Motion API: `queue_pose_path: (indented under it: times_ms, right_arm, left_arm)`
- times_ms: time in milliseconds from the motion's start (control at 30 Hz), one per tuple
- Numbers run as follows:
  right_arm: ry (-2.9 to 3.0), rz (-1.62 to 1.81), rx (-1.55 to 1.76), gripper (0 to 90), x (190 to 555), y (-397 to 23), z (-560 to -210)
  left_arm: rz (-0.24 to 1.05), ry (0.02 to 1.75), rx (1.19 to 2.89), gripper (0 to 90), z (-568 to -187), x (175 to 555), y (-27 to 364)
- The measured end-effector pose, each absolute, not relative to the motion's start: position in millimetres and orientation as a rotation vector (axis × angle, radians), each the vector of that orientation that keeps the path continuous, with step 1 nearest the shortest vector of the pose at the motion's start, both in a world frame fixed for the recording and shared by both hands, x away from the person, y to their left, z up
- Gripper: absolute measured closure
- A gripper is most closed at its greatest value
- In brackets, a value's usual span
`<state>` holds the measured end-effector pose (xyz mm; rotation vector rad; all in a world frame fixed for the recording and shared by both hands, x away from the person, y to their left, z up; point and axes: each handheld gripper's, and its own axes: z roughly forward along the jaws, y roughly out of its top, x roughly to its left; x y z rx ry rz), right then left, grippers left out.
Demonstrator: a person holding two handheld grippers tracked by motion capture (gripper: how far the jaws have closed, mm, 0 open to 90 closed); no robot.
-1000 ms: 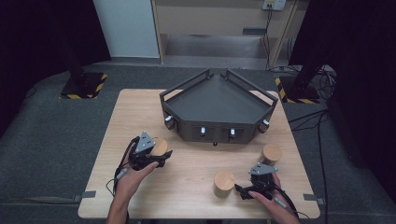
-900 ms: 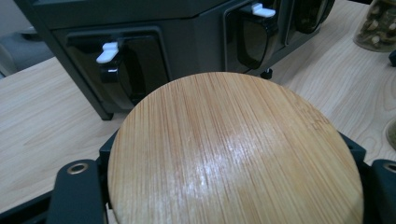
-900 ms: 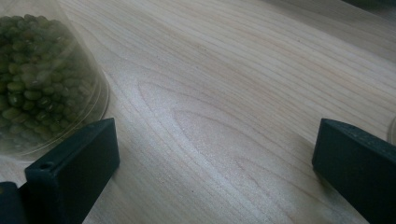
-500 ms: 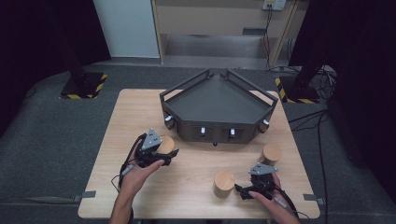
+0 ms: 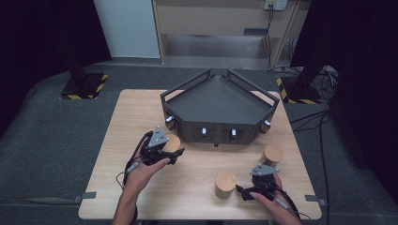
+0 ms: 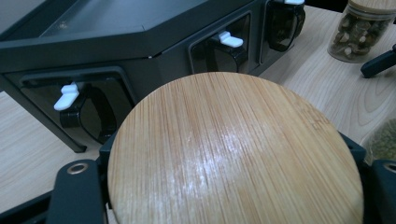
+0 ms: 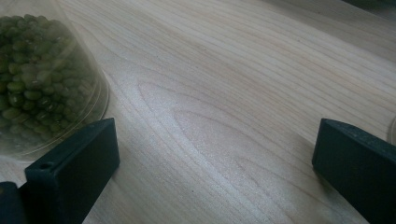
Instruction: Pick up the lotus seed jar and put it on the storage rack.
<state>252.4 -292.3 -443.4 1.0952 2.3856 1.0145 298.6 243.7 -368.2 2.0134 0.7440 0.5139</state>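
High view, left hand: the left gripper [image 5: 170, 151] sits at the left-front part of the wooden table [image 5: 136, 117], just in front of the dark tray unit [image 5: 218, 101]
Left gripper hold: its jaws are clamped on a jar with a bamboo lid [image 5: 172, 143]; from above the round lid shows between the black jaw arms
Left gripper view: the bamboo lid [image 6: 233, 154] takes up most of the frame, with a black jaw piece at each lower corner hugging its rim; the jar's contents cannot be told from here
Tray unit front: just beyond the lid, the dark face shows recessed openings with small white levers [image 6: 67, 95]
Jar position: close to the tray unit's left-front corner; whether it rests on the table or is lifted off it cannot be told
Right hand: the right gripper [image 5: 244, 191] lies low at the table's right-front edge, just beside a second bamboo-lidded jar [image 5: 225, 183]
Right gripper state: in the right gripper view the two black jaws stand wide apart over bare wood grain, holding nothing
Green-bean jar: a clear jar of green beans [image 7: 42, 79] stands next to the left-hand jaw of that view, outside the gap
Third jar: another bamboo-lidded jar [image 5: 272, 154] stands behind the right hand, near the tray unit's right-front corner; in the left gripper view it shows brownish pieces inside [image 6: 357, 30]
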Motion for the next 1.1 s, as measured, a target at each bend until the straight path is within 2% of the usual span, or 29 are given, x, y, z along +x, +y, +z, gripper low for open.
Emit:
queue_pose_path:
  times_ms: [1100]
  right_arm:
    - [2.384, 1.015, 1.096, 0.7, 252, -292, -444]
  left_arm:
    - [0.491, 0.692, 2.026, 24.3, -350, 313, 241]
